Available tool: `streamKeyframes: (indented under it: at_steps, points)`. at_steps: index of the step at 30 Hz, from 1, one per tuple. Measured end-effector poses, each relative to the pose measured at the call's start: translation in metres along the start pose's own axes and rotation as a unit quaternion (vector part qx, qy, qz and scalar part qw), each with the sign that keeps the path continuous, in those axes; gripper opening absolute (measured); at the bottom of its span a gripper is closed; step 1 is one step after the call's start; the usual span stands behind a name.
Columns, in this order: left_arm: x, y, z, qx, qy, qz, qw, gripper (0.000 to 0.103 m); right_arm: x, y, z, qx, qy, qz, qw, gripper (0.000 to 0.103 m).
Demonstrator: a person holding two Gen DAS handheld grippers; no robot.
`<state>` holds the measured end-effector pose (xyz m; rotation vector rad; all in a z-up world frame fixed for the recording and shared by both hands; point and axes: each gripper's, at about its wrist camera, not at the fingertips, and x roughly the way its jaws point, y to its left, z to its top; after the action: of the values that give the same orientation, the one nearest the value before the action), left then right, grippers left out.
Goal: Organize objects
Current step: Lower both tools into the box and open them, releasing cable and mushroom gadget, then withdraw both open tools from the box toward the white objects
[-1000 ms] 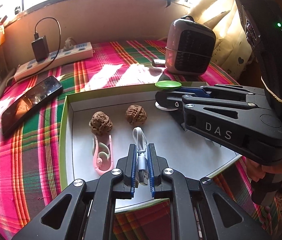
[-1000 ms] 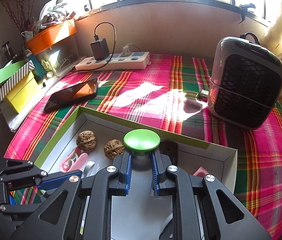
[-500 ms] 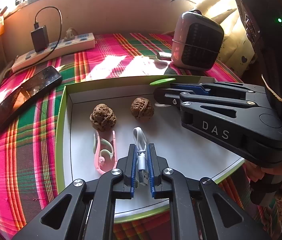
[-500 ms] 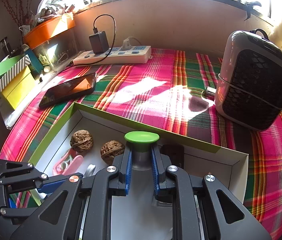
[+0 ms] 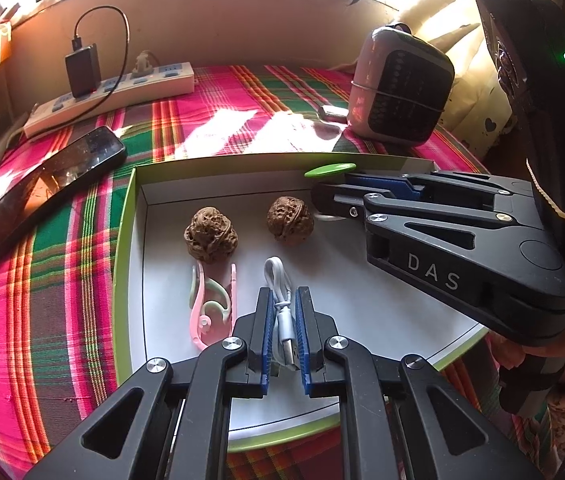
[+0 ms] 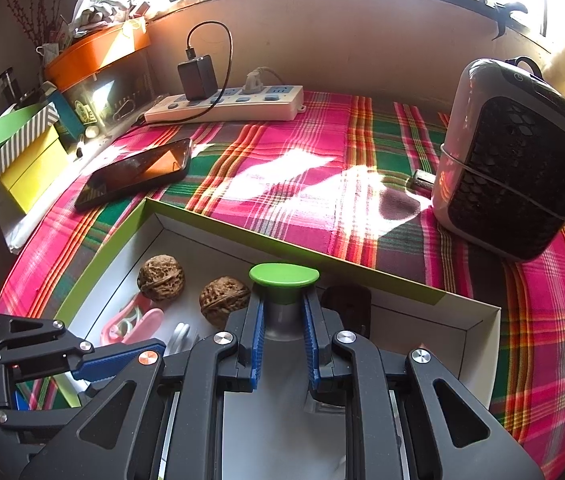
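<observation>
We hold the white cable pinched in the left tongs and the green-capped piece pinched in the right tongs, both low over the white floor of the box. To do it well, we lower each to a free spot ahead of the tongs, apart from the walnuts and the pink clip, then let go gently

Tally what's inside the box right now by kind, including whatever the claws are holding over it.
Walnuts: 2
Pink clip: 1
White USB cable, in left claw: 1
Green-capped item, in right claw: 1
Total: 5
</observation>
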<state>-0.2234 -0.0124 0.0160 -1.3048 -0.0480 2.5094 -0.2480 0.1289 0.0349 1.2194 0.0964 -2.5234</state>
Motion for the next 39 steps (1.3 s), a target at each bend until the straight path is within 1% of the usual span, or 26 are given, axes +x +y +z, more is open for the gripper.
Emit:
streamKeyframes:
  at_steps: [2, 6, 11, 13, 15, 20, 21, 22, 24, 33, 39]
  points:
    - [-0.001, 0.0, 0.0, -0.002, 0.001, -0.001, 1.0, 0.011, 0.001, 0.0, 0.0, 0.001, 0.001, -0.001, 1.0, 0.018]
    - [-0.002, 0.001, -0.001, -0.004, 0.001, 0.0, 1.0, 0.016, 0.001, 0.001, 0.0, 0.002, 0.004, -0.003, 1.0, 0.018]
    - [-0.002, 0.001, -0.001, -0.004, 0.001, -0.001, 1.0, 0.02, 0.0, 0.001, -0.002, 0.004, 0.007, -0.006, 1.0, 0.02]
    - [-0.003, 0.001, -0.001, -0.003, 0.001, -0.001, 1.0, 0.021, -0.001, 0.002, -0.002, 0.002, 0.008, -0.008, 1.0, 0.026]
    - [-0.004, 0.001, -0.003, -0.002, 0.0, 0.001, 1.0, 0.021, -0.001, 0.002, -0.003, 0.002, 0.009, -0.009, 1.0, 0.029]
    - [-0.007, 0.0, -0.005, -0.001, 0.0, 0.004, 1.0, 0.022, -0.002, 0.003, -0.006, -0.001, 0.013, -0.011, 1.0, 0.03]
    - [-0.008, -0.001, -0.006, -0.001, 0.0, 0.005, 1.0, 0.023, -0.002, 0.004, -0.006, -0.002, 0.014, -0.011, 1.0, 0.032]
    - [-0.009, -0.001, -0.006, -0.001, 0.0, 0.005, 1.0, 0.023, -0.002, 0.004, -0.006, -0.003, 0.015, -0.01, 1.0, 0.037]
    - [-0.01, -0.001, -0.007, 0.0, -0.002, 0.005, 1.0, 0.023, -0.003, 0.005, -0.007, -0.006, 0.016, -0.01, 1.0, 0.043]
    - [-0.017, -0.004, -0.01, 0.004, -0.006, 0.009, 0.9999, 0.024, -0.009, 0.005, -0.013, -0.003, 0.015, -0.011, 1.0, 0.044]
    - [-0.027, -0.006, -0.014, 0.005, -0.016, 0.013, 0.9998, 0.025, -0.022, 0.007, -0.019, 0.006, 0.003, -0.007, 1.0, 0.044]
